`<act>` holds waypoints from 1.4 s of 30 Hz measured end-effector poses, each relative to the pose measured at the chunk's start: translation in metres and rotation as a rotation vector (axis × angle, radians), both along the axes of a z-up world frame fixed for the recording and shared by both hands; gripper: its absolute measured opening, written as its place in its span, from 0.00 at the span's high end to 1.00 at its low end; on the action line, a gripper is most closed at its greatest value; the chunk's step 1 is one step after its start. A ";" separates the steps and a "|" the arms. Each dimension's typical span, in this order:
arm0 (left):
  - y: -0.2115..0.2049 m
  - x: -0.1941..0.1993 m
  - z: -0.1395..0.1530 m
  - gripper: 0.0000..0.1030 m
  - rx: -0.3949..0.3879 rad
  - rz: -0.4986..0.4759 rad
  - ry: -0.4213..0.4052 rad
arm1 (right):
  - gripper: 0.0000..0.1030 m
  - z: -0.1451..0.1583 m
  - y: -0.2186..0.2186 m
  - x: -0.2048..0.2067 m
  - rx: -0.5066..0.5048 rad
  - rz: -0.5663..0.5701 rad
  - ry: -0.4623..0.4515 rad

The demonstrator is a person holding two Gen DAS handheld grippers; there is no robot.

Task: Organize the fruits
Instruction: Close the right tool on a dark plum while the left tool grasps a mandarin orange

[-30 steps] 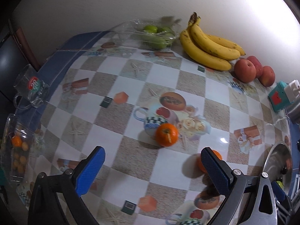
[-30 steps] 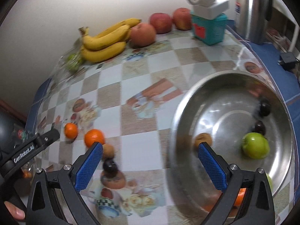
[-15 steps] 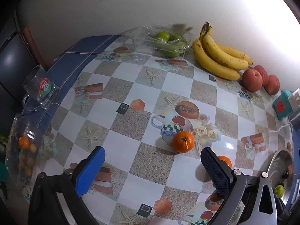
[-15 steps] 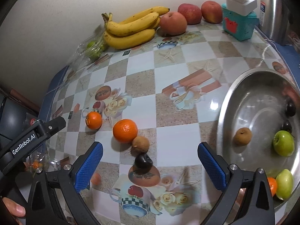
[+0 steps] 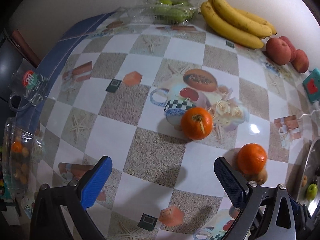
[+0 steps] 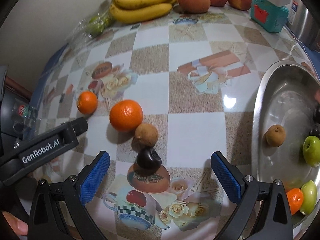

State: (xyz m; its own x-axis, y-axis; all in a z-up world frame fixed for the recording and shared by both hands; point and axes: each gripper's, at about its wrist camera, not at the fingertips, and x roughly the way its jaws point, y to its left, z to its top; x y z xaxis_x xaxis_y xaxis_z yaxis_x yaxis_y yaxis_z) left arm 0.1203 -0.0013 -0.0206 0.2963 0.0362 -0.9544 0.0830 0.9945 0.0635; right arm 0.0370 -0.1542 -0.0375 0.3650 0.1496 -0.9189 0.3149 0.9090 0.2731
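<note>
Fruit is scattered over a table covered with a glossy checked cloth [image 6: 192, 120] printed with cups, roses and parcels. At the far left of the left wrist view, a clear glass mug with a red and green logo [image 5: 30, 86] is seen at the table's edge, and below it a clear plastic container holding small orange fruits [image 5: 18, 158].

The left gripper [image 5: 162, 180] is held above the cloth with its blue-padded fingers [image 5: 96, 182] spread wide and nothing between them. Ahead of it lies a small orange mandarin with a stem [image 5: 196, 123], and to its right a larger orange [image 5: 252, 158], beside the right fingertip and partly hiding a brown round fruit [image 5: 261, 177].

In the right wrist view, the larger orange [image 6: 126, 115], the brown round fruit [image 6: 146, 134] and a dark purple plum-like fruit [image 6: 149, 158] are lined up diagonally, each touching the next. The right gripper [image 6: 160, 172] is likewise spread open and empty, the dark fruit lying between its fingers, just ahead of the tips.

Against the back wall are set a clear bag of green fruit [image 6: 96, 23], a bunch of yellow bananas [image 6: 144, 4], three red apples [image 6: 194, 0] and a teal toy box with a white top [image 6: 269, 12].

At the right, a large round steel bowl [image 6: 260, 110] holds a second brown fruit [image 6: 275, 135], green apples [image 6: 311, 150], a small mandarin [image 6: 295, 200] and dark fruits at its edge.
</note>
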 end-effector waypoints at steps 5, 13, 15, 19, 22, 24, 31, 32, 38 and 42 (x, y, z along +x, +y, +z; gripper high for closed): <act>0.001 0.000 -0.007 0.00 -0.001 0.012 0.018 | 0.03 -0.004 0.008 0.003 -0.049 0.031 0.018; 0.004 0.004 -0.007 0.00 -0.015 0.024 0.016 | 0.30 -0.001 0.022 0.008 -0.118 0.081 0.008; 0.006 0.007 -0.009 0.00 -0.019 0.023 0.016 | 0.37 -0.001 0.025 0.008 -0.126 0.092 0.007; 0.005 0.006 -0.007 0.00 -0.021 0.020 0.015 | 0.48 0.000 0.028 0.008 -0.133 0.108 0.006; 0.004 0.005 -0.007 0.00 -0.023 0.017 0.013 | 0.58 0.000 0.030 0.009 -0.138 0.118 0.007; 0.002 0.004 -0.005 0.00 -0.025 0.018 0.012 | 0.64 0.000 0.031 0.009 -0.142 0.121 0.009; 0.000 0.001 -0.003 0.00 -0.027 0.014 0.009 | 0.73 0.001 0.032 0.008 -0.112 0.126 0.005; -0.001 0.001 -0.002 0.00 -0.029 0.014 0.008 | 0.73 0.001 0.031 0.007 -0.104 0.124 0.005; -0.005 0.002 0.006 0.00 -0.074 0.007 -0.001 | 0.73 0.013 0.017 -0.001 0.001 0.090 -0.038; -0.007 0.002 0.013 0.00 -0.142 0.010 -0.013 | 0.73 0.022 0.007 -0.004 -0.019 0.047 -0.057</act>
State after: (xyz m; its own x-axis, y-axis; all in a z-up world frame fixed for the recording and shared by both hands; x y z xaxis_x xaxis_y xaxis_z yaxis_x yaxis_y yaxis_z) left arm 0.1228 -0.0083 -0.0075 0.3089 -0.0962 -0.9462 0.0734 0.9943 -0.0772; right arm 0.0326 -0.1468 -0.0152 0.4102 0.1500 -0.8996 0.2566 0.9276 0.2716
